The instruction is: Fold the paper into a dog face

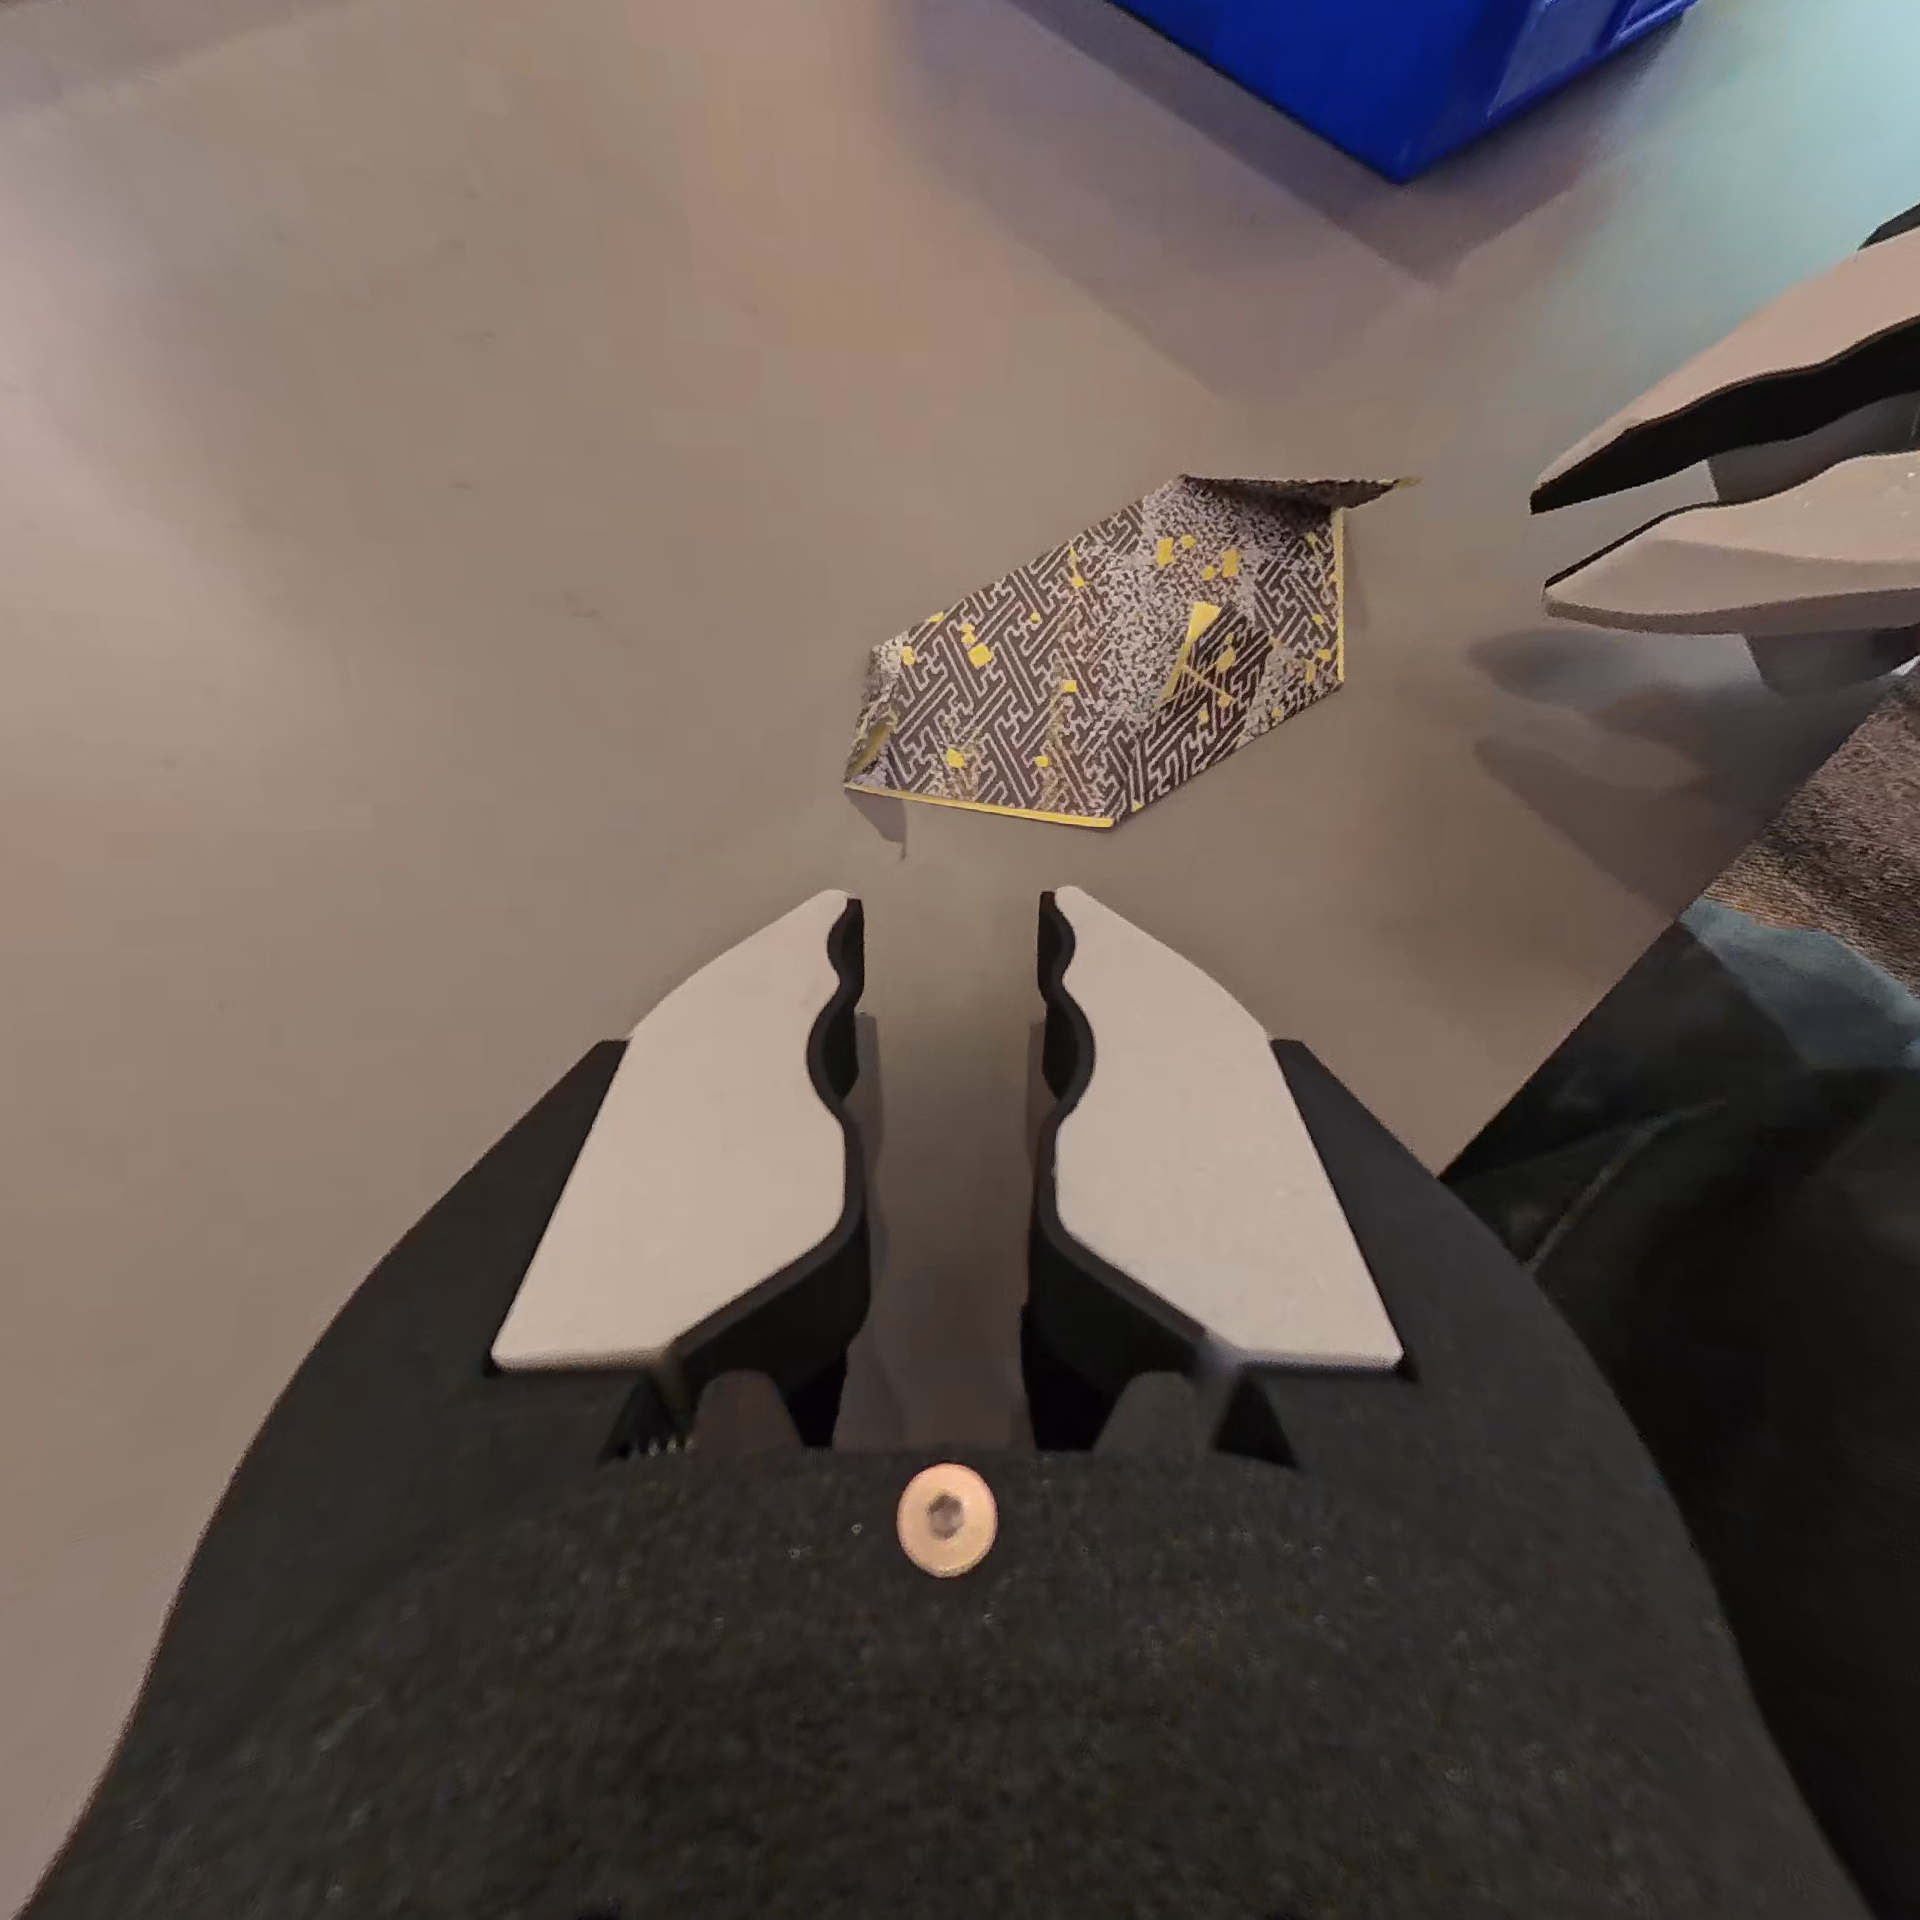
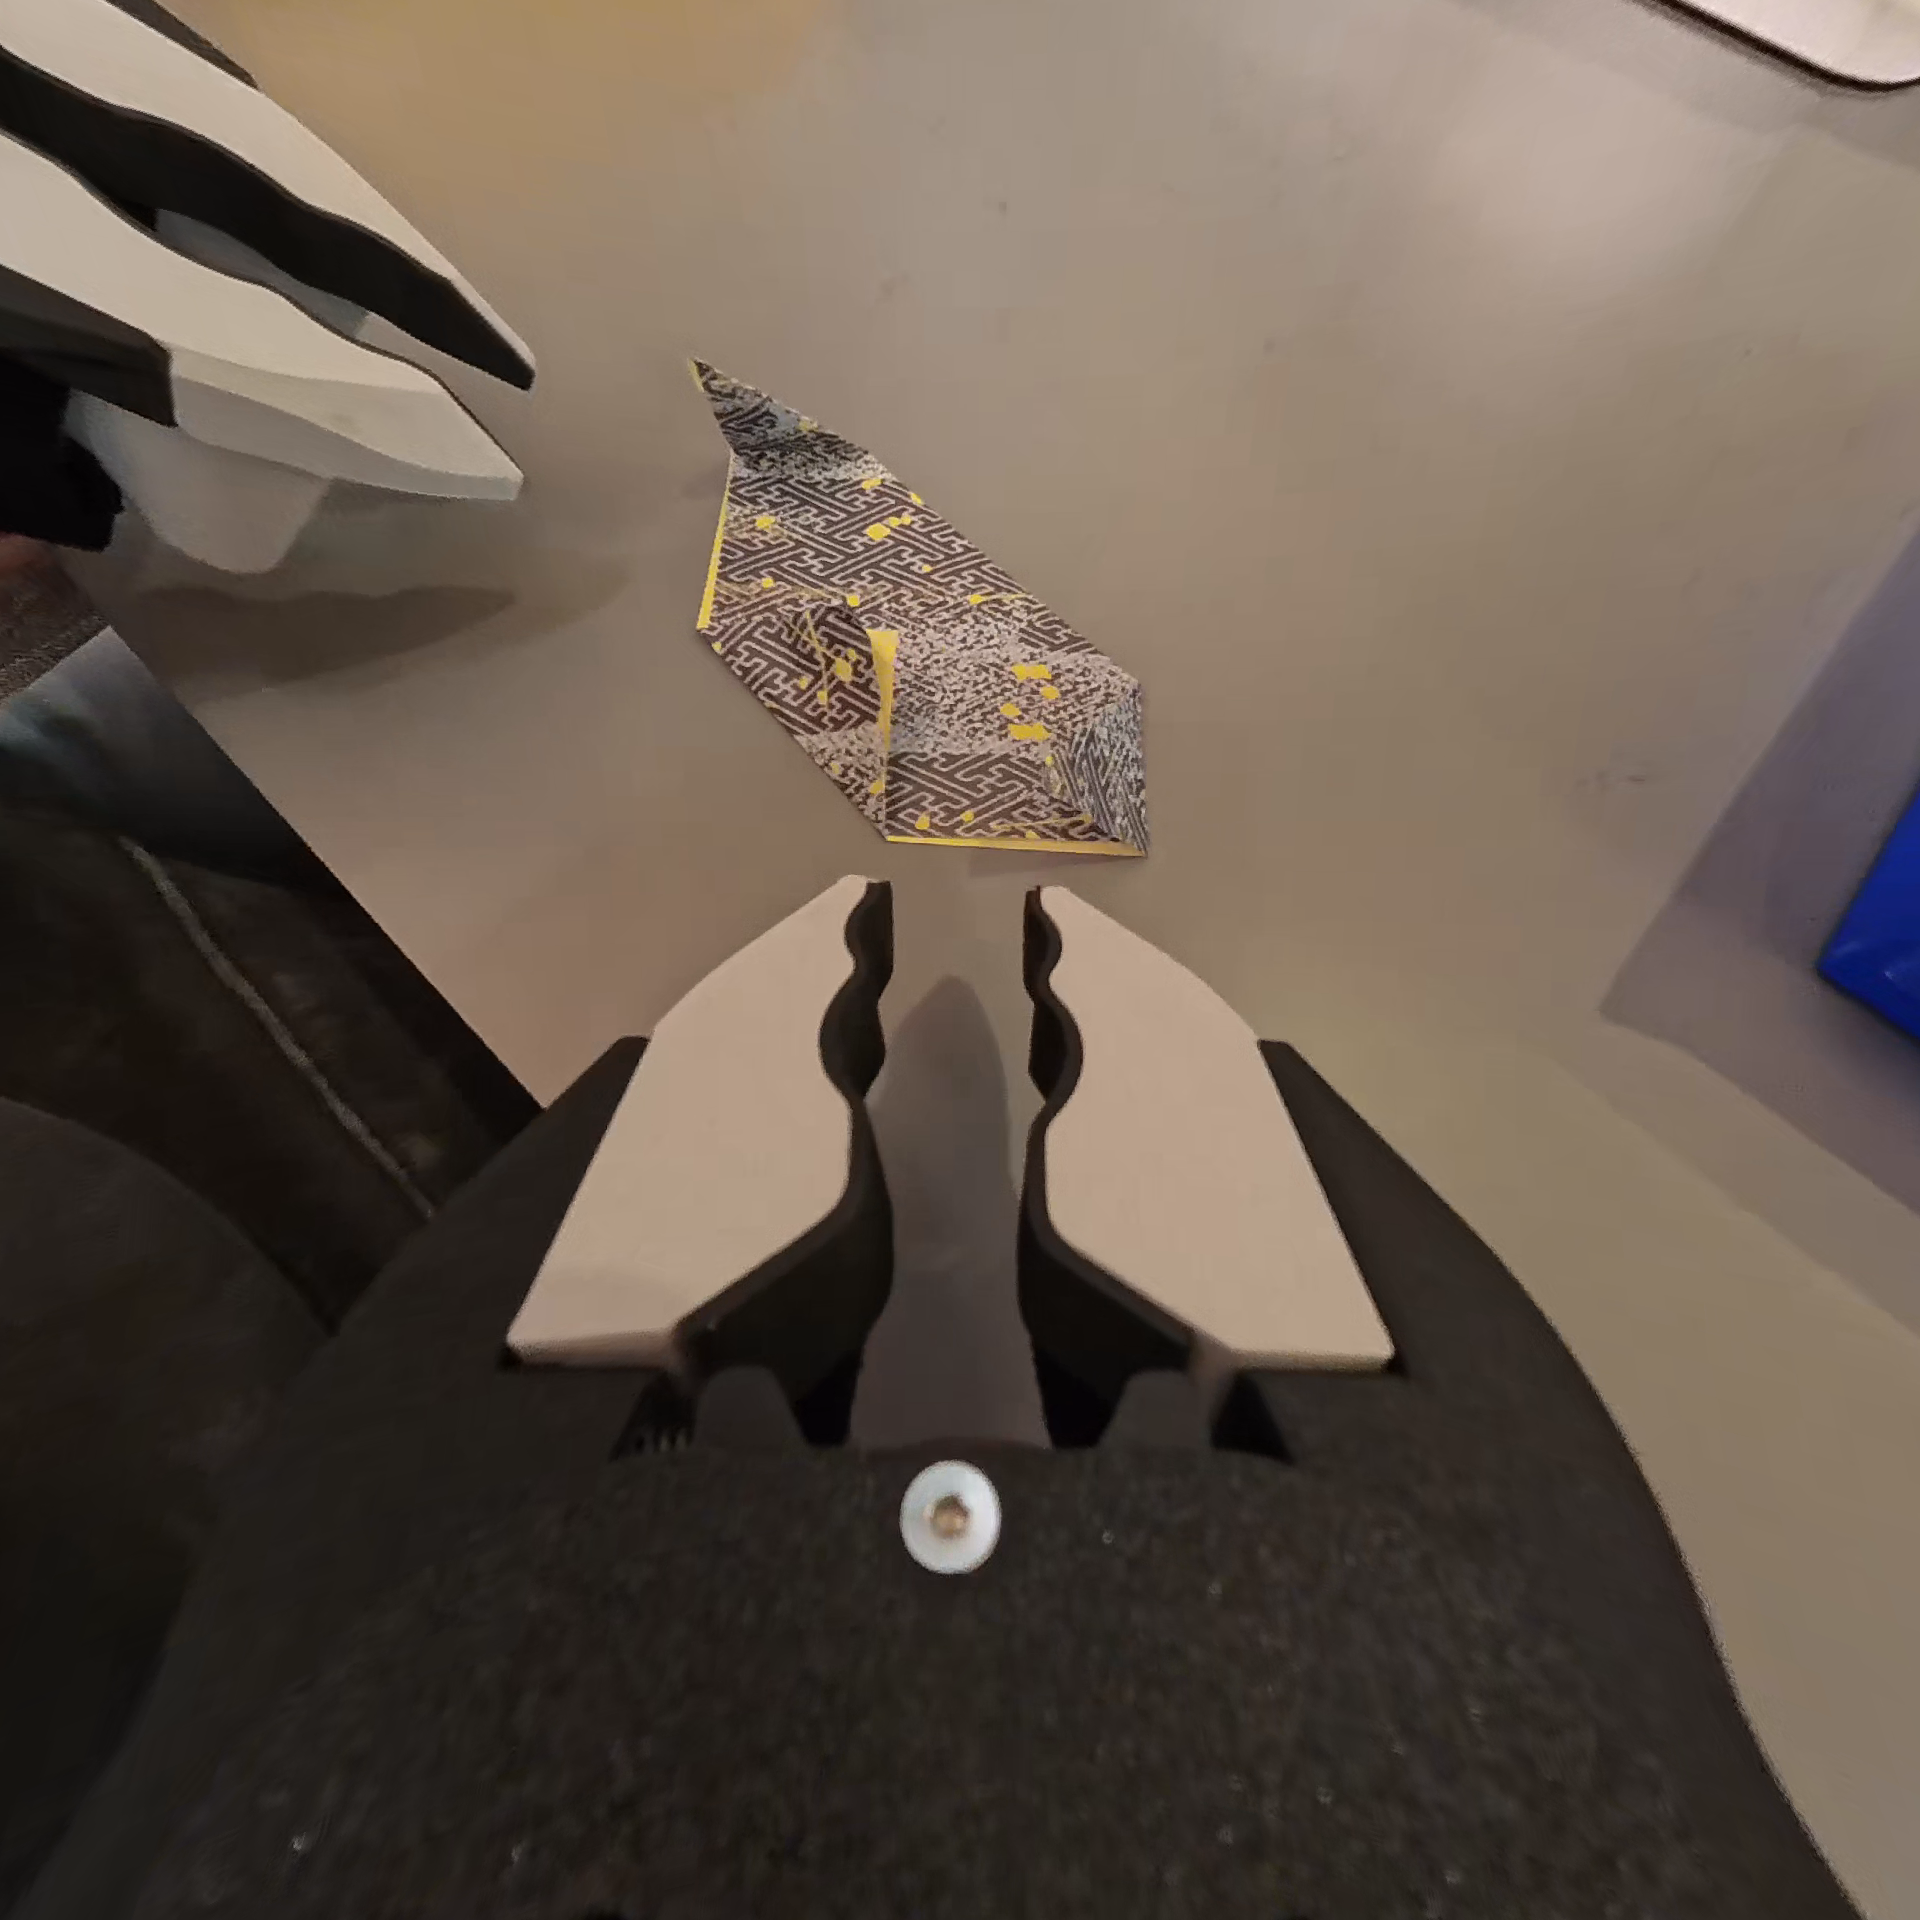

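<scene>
A folded paper (image 1: 1101,665) with a black-and-white maze pattern and yellow flecks lies flat on the grey table; one corner flap stands up a little. It also shows in the right wrist view (image 2: 925,644). My left gripper (image 1: 951,909) is open and empty, hovering just short of the paper's near edge. My right gripper (image 2: 958,894) is open and empty, also just short of the paper. Each gripper shows at the side of the other's view: the right one (image 1: 1548,551) to the paper's right, the left one (image 2: 520,426) to its left. Neither touches the paper.
A blue bin (image 1: 1423,73) stands at the far side of the table; it shows at the right edge in the right wrist view (image 2: 1881,945). A person's dark clothing (image 2: 156,1039) is by the table's near edge. A white object (image 2: 1808,31) lies at the far corner.
</scene>
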`<act>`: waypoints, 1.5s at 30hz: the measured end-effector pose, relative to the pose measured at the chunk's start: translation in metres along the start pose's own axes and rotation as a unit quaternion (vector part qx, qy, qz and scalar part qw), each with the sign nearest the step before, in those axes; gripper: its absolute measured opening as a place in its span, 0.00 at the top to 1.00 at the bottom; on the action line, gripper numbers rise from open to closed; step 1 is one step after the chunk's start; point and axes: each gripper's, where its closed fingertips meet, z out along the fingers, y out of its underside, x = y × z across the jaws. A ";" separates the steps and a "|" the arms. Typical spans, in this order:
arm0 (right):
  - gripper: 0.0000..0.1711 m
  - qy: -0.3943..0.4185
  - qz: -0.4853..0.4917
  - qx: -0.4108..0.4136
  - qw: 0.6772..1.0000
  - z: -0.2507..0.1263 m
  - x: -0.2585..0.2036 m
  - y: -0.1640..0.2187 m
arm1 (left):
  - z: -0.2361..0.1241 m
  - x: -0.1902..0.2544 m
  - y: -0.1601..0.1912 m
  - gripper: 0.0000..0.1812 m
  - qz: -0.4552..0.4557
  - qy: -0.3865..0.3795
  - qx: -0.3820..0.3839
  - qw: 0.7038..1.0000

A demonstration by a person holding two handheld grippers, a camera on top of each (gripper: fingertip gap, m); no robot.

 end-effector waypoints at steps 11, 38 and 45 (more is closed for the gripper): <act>0.88 0.004 -0.020 -0.014 1.000 0.005 -0.001 0.004 | 0.044 -0.012 -0.007 0.81 0.092 -0.012 -0.062 0.994; 1.00 -0.072 0.011 -0.094 0.993 0.048 -0.019 -0.001 | 0.052 0.048 -0.004 1.00 0.242 0.217 -0.149 0.934; 1.00 -0.055 -0.010 -0.097 0.994 0.046 -0.001 -0.001 | 0.051 0.051 -0.003 0.97 0.252 0.214 -0.151 0.932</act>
